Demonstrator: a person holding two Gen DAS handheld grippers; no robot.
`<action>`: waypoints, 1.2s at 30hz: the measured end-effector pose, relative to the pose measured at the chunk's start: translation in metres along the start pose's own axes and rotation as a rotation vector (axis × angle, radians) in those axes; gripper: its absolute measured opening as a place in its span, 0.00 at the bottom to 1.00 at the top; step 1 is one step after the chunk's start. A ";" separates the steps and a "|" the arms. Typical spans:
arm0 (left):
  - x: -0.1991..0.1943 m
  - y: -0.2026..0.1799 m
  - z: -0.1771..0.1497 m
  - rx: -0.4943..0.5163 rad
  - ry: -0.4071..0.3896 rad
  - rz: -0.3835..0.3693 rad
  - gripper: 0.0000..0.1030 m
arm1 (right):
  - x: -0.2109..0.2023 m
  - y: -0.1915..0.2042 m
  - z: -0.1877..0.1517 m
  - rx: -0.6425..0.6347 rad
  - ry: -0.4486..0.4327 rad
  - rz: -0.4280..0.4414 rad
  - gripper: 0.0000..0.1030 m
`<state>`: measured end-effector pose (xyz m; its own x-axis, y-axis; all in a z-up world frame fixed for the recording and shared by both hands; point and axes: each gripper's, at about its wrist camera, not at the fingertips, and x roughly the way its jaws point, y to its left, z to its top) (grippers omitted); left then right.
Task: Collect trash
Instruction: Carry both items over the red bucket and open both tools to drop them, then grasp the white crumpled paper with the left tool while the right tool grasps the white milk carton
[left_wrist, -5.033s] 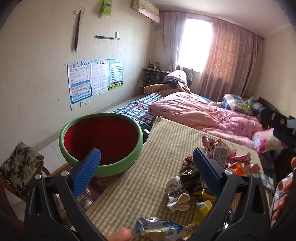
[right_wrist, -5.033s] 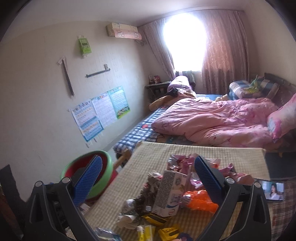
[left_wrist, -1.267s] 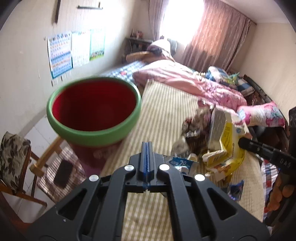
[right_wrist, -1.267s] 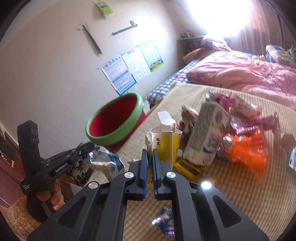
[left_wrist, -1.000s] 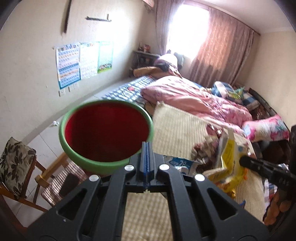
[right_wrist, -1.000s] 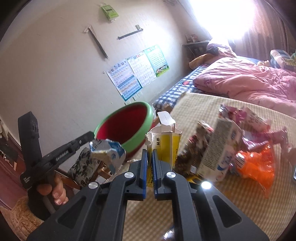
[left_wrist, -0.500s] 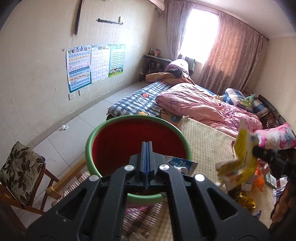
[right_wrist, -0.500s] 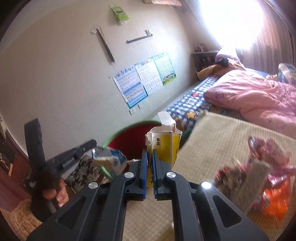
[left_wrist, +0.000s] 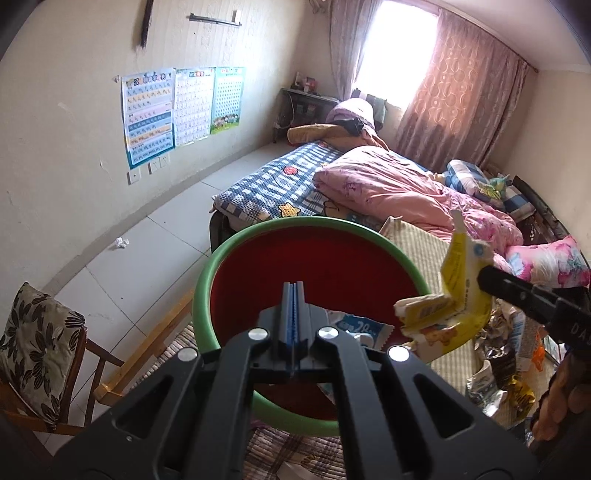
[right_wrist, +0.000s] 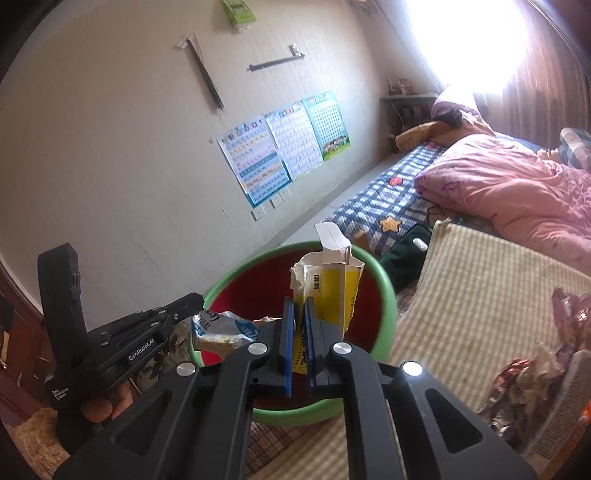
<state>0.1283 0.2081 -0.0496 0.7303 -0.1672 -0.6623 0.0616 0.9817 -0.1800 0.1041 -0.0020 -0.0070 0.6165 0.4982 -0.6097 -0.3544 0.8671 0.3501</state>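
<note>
Jaws on the left gripper (left_wrist: 293, 291) are being kept clenched on a blue-white wrapper (right_wrist: 221, 328), while the right gripper's (right_wrist: 299, 314) are being eased apart around a yellow carton (right_wrist: 332, 291), both over the green-rimmed basin (left_wrist: 207, 273).

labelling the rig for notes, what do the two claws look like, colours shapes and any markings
Both are black plastic frames with cut-out openings and round silver bolt heads. The left claw and right claw each end in two flat fingers lined with blue pads. Seen side-on from the right camera, the left one has a pistol-style black handle and white "GenRobot.AI" lettering. No cables or sleeves show.
</note>
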 end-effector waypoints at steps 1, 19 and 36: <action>0.002 0.001 0.000 0.002 0.003 -0.002 0.00 | 0.004 0.000 0.000 0.006 0.003 -0.003 0.08; -0.005 -0.019 -0.005 0.015 -0.026 -0.054 0.43 | -0.017 0.005 -0.013 0.019 -0.025 -0.059 0.34; -0.024 -0.117 -0.077 -0.013 0.119 -0.189 0.54 | -0.100 -0.119 -0.057 0.160 -0.084 -0.380 0.52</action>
<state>0.0516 0.0903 -0.0687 0.6213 -0.3581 -0.6970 0.1800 0.9309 -0.3178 0.0447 -0.1554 -0.0280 0.7397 0.1359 -0.6591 0.0189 0.9748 0.2221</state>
